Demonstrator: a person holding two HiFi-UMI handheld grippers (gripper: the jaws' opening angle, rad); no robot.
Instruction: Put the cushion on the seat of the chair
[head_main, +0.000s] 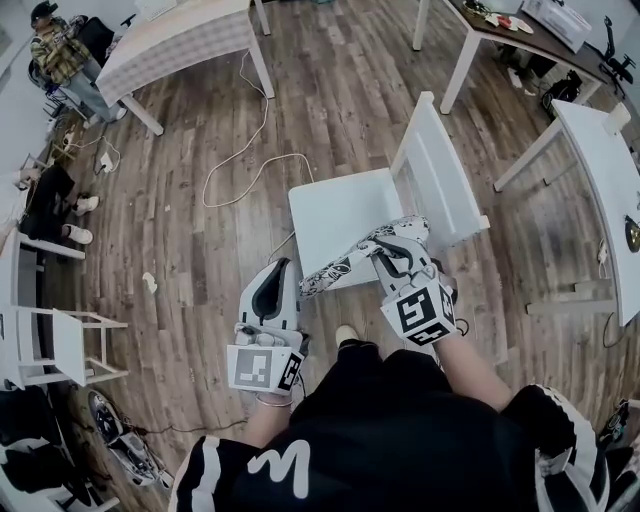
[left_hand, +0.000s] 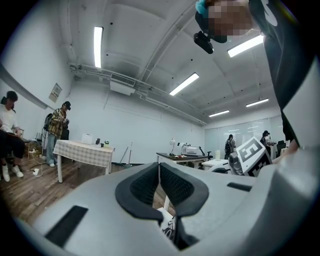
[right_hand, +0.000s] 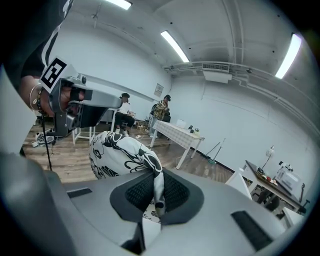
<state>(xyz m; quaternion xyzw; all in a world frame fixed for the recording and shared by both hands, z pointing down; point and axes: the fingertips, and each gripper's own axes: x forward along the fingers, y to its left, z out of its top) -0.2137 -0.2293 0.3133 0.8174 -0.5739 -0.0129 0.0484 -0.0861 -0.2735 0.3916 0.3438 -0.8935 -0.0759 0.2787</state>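
Where the cushion (head_main: 360, 255) hangs: over the edge of the chair (head_main: 430, 170) seat (head_main: 340, 215) nearest us, stretched between our two grippers. We cannot tell whether it touches the seat.
Cushion: black-and-white swirling print (loosely folded, sagging in the middle). In the right gripper view it bulges out (right_hand: 120, 155) just beyond the jaws.
Left gripper (head_main: 281, 273): we hold it level by the seat's near left corner. Its jaws (left_hand: 159, 172) are clenched on a thin edge of the cushion, with the print (left_hand: 169, 229) showing just below the pads.
Right gripper (head_main: 387, 248): we tilt it downward over the seat's near edge, close to the backrest (head_main: 445, 185). It (right_hand: 152, 187) is clamped on a fold of the cushion, the cloth pinched between the black pads.
Chair: white, with the backrest along the seat's right edge as we face it, standing on the wooden floor (head_main: 330, 90).
Cable (head_main: 240, 150): white, looping over the floor beyond the seat's far left corner.
Table (head_main: 180, 40): checked cloth, well apart from the chair, with a seated person (head_main: 60, 55) beside it.
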